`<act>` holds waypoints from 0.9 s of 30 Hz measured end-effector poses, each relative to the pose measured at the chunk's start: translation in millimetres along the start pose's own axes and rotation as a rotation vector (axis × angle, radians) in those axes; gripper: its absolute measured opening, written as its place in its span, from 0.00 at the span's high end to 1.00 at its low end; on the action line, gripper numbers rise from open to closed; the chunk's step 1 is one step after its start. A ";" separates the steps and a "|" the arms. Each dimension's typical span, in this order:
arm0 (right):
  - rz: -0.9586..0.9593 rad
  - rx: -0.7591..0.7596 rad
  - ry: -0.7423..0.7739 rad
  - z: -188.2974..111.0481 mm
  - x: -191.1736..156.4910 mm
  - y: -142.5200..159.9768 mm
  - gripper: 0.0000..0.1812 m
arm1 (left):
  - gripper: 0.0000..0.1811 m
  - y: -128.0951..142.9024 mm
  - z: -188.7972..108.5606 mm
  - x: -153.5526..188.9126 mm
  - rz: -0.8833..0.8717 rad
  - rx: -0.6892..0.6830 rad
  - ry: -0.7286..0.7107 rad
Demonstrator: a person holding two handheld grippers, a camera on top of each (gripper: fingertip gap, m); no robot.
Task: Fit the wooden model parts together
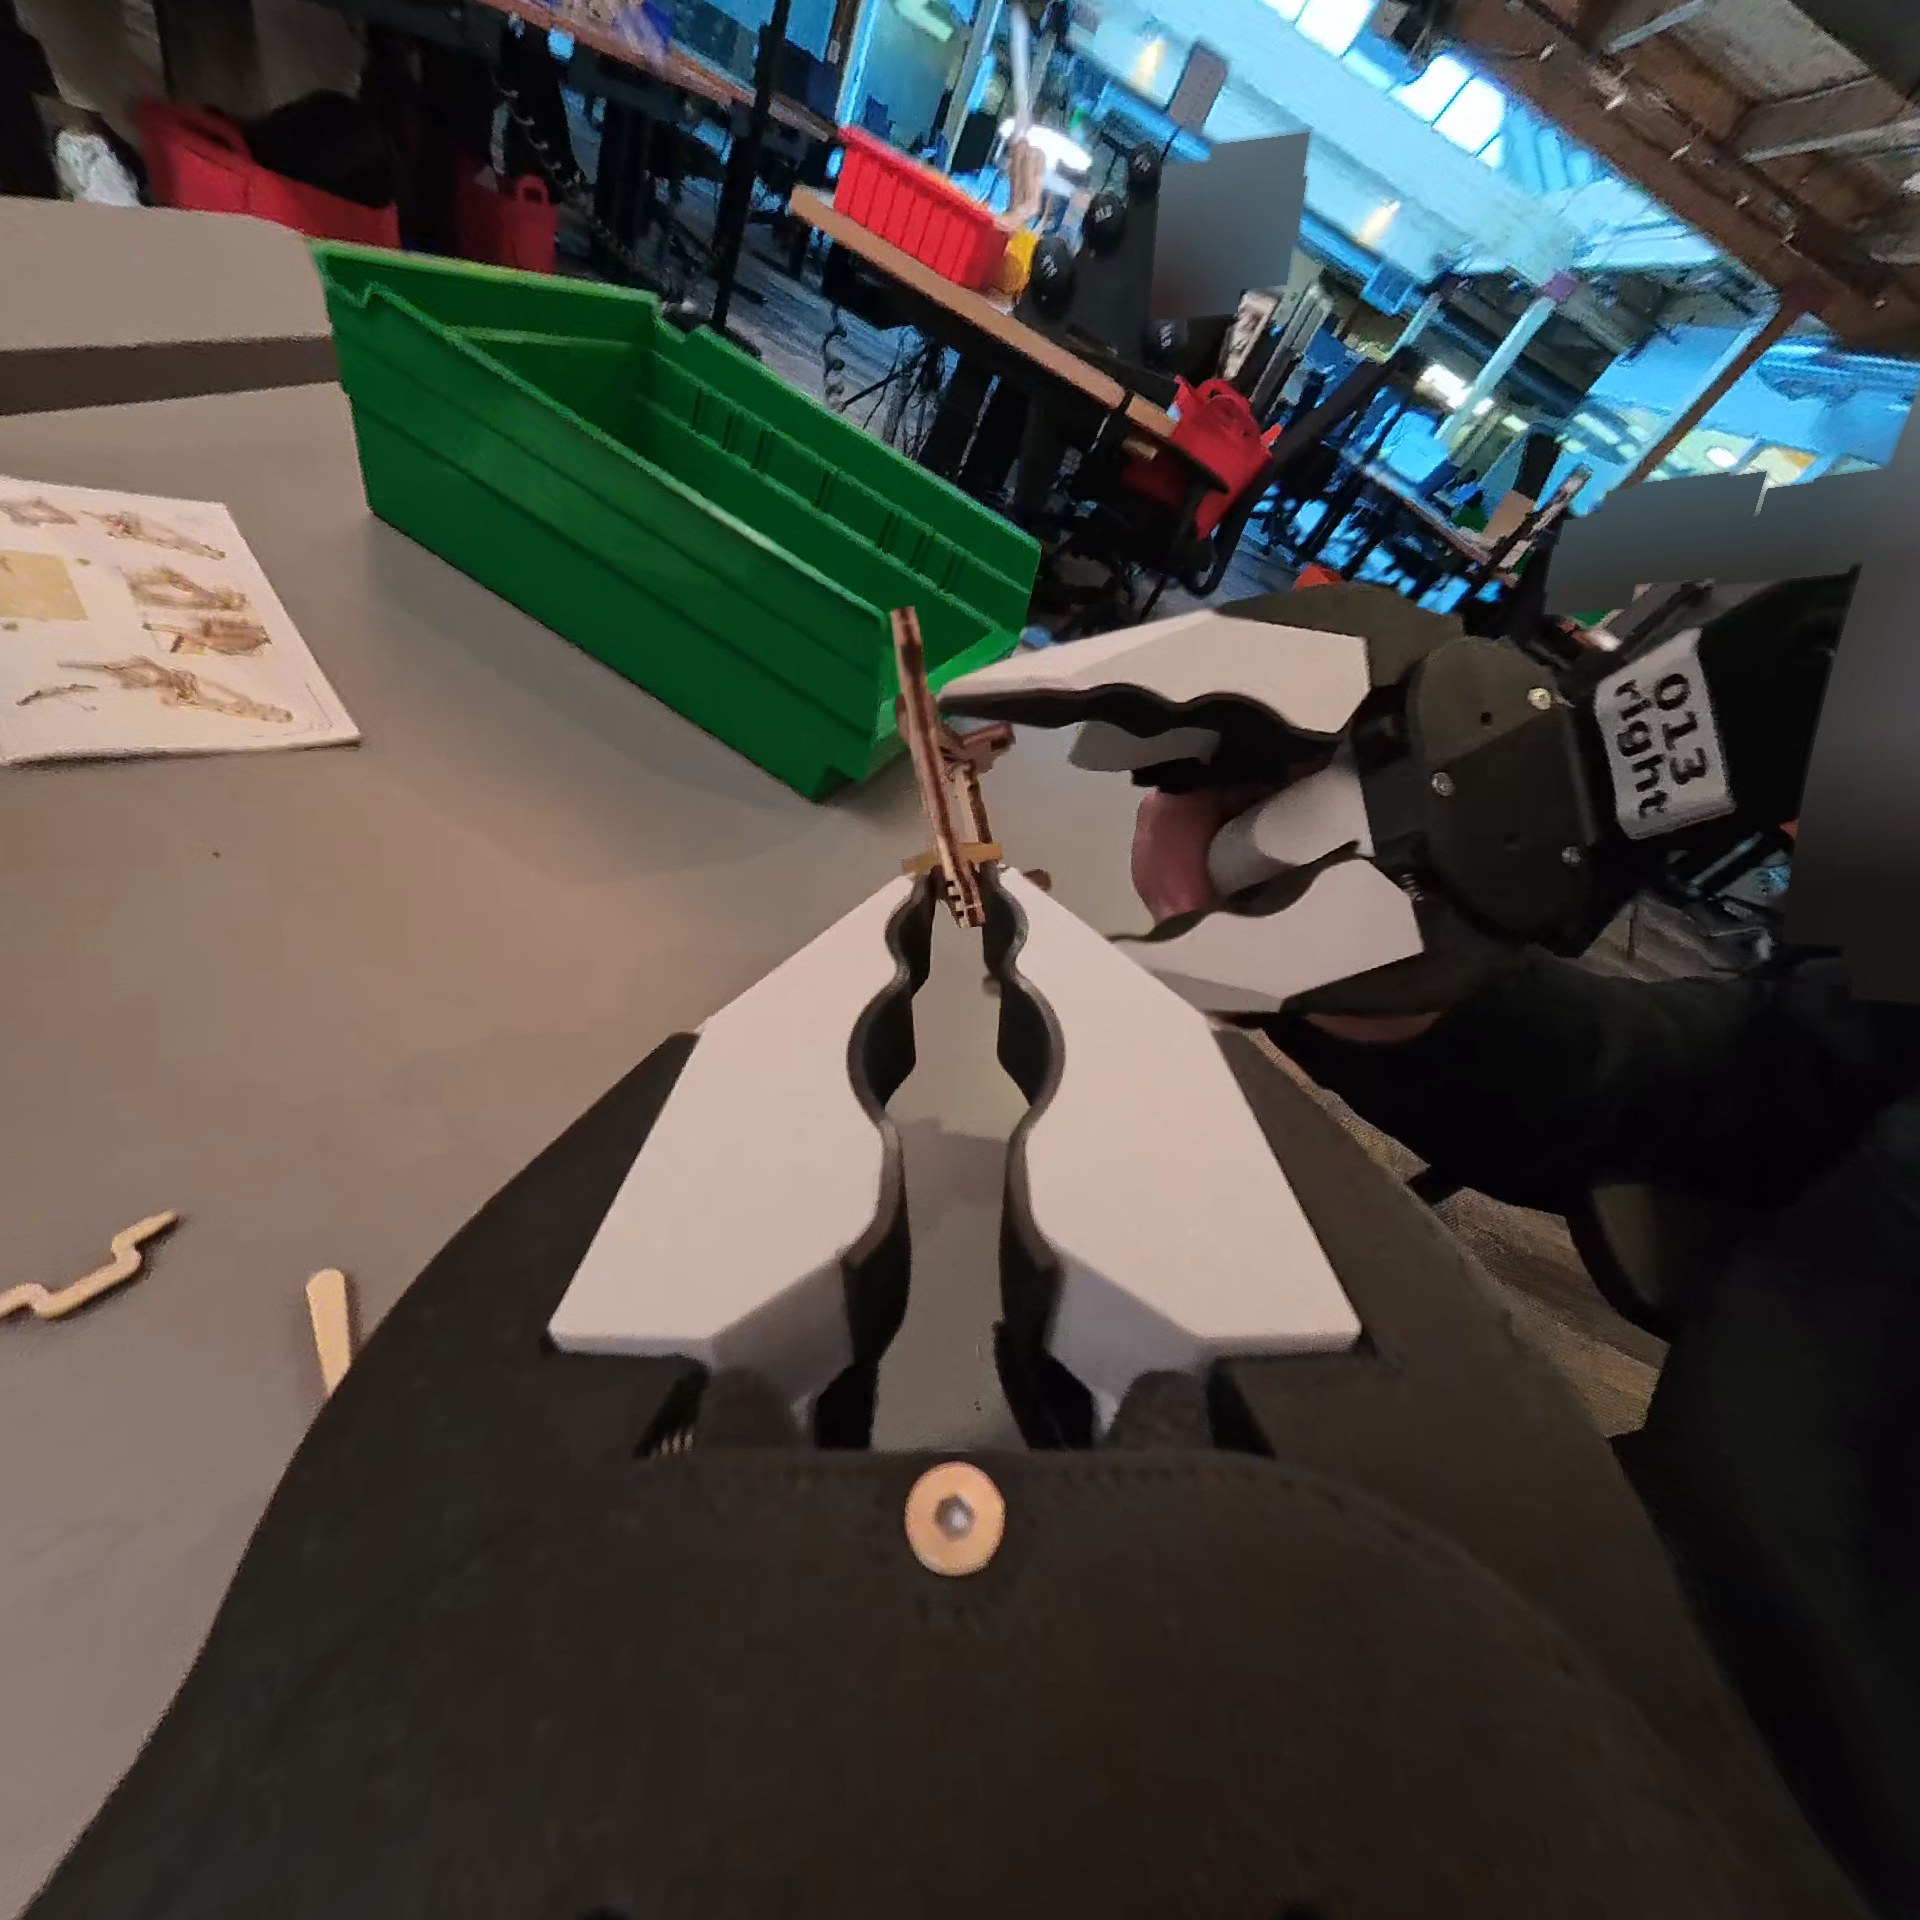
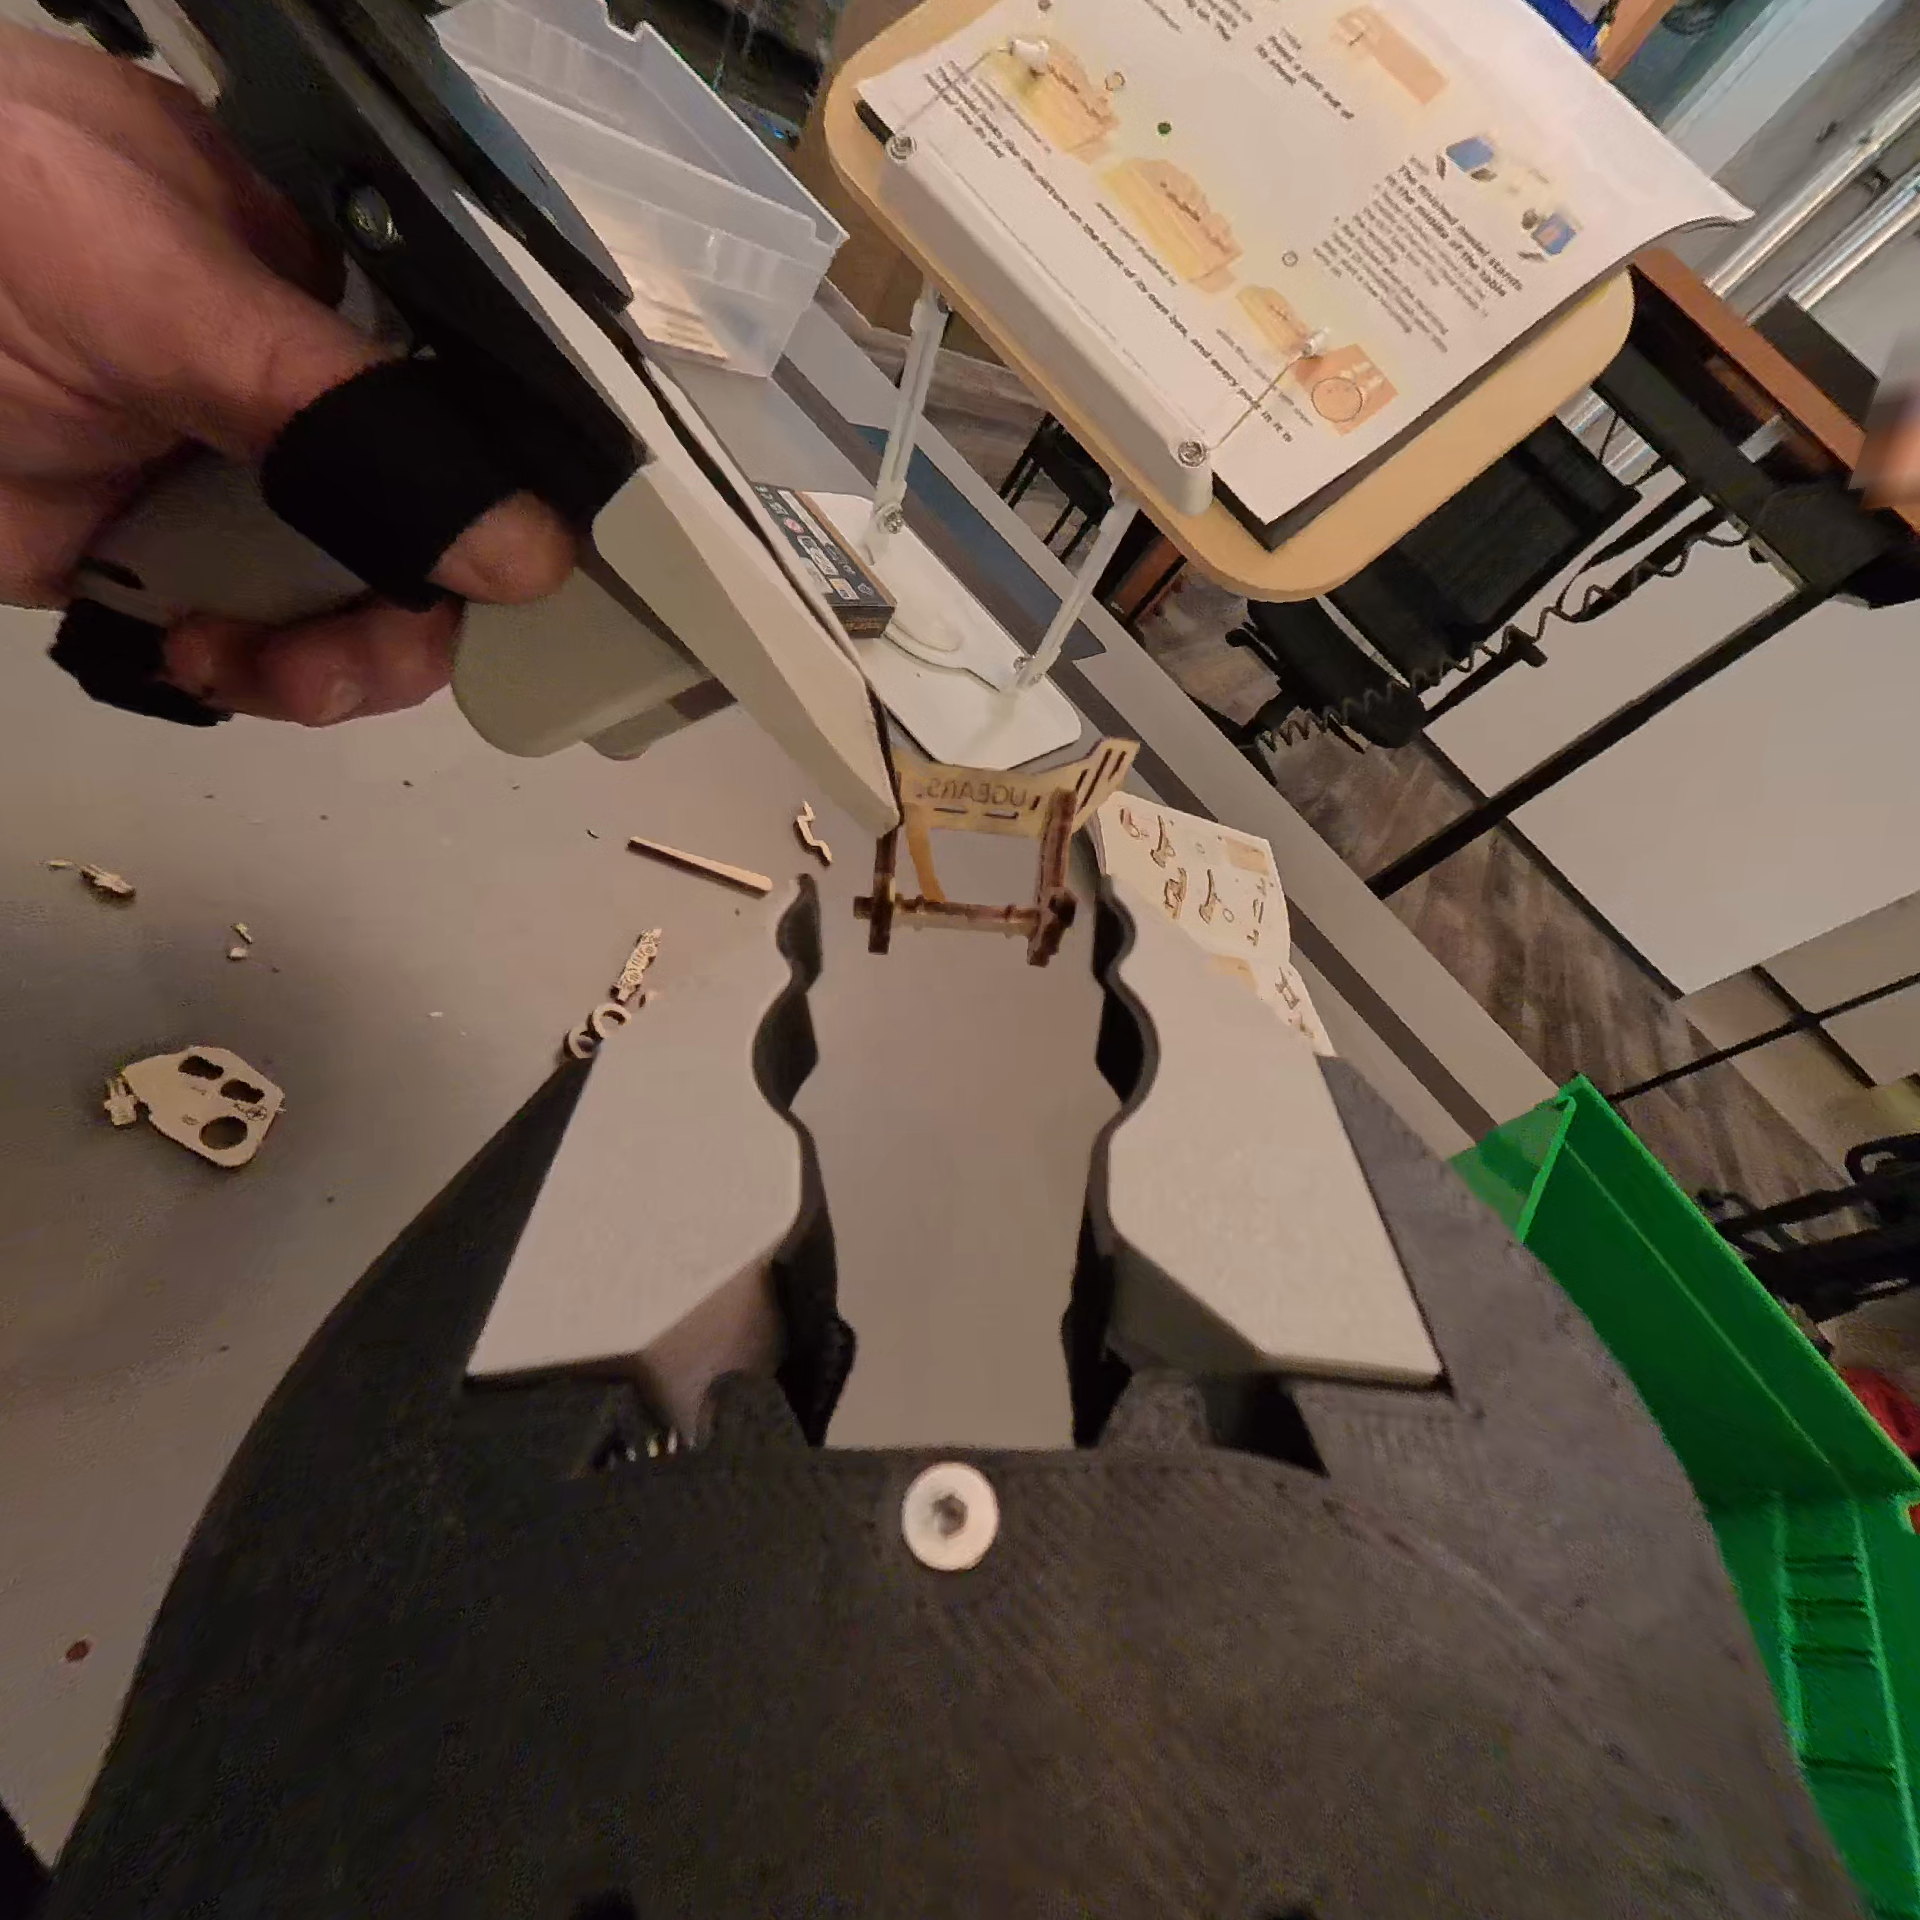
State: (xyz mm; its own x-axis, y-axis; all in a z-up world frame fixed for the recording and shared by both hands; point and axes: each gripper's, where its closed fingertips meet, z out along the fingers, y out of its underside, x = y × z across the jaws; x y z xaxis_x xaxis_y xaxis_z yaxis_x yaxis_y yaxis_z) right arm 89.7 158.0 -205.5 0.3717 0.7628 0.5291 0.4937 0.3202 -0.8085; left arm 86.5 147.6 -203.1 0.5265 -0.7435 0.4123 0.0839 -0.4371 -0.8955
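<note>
My left gripper point(image 1: 956, 894) is shut on a small wooden model assembly point(image 1: 935, 748) and holds it upright above the grey table point(image 1: 416, 987). In the right wrist view the left gripper point(image 2: 883, 816) comes in from the upper left, pinching the assembly point(image 2: 966, 862) at its left side. The assembly is a flat top piece with two legs and a crossbar. My right gripper point(image 2: 956, 914) is open, its fingertips on either side of the crossbar, a little apart from it. It also shows in the left wrist view point(image 1: 1034, 821), open beside the assembly.
A green bin point(image 1: 644, 488) stands behind the grippers. An instruction sheet point(image 1: 135, 613) lies at the left. Loose wooden parts lie on the table: a zigzag piece point(image 1: 88, 1273), a stick point(image 2: 701, 865), a plate with holes point(image 2: 203, 1107). A document stand point(image 2: 1299, 260) rises beyond. Both grippers' tips are close together, under 4 cm apart.
</note>
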 end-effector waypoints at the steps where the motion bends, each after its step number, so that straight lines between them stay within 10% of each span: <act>1: 0.002 0.003 -0.023 -1.1 -1.6 -1.0 0.70 | 0.96 -2.8 -2.3 0.2 0.004 0.017 0.017; 18: 0.726 0.291 -0.859 -21.7 13.6 -48.8 0.90 | 0.96 -11.3 -18.7 36.3 0.054 0.018 0.515; 27: 0.764 0.312 -0.892 -14.9 11.2 -44.6 0.98 | 0.89 -4.8 -17.0 19.5 -0.020 -0.020 0.467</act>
State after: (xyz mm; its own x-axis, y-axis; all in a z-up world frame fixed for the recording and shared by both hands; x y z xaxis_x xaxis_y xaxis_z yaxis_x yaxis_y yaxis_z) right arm 83.6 143.9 -159.7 -0.2480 0.8935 -0.3743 0.1278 -0.3529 -0.9269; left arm 82.0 126.5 -187.9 0.0876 -0.8811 0.4648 0.0716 -0.4598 -0.8851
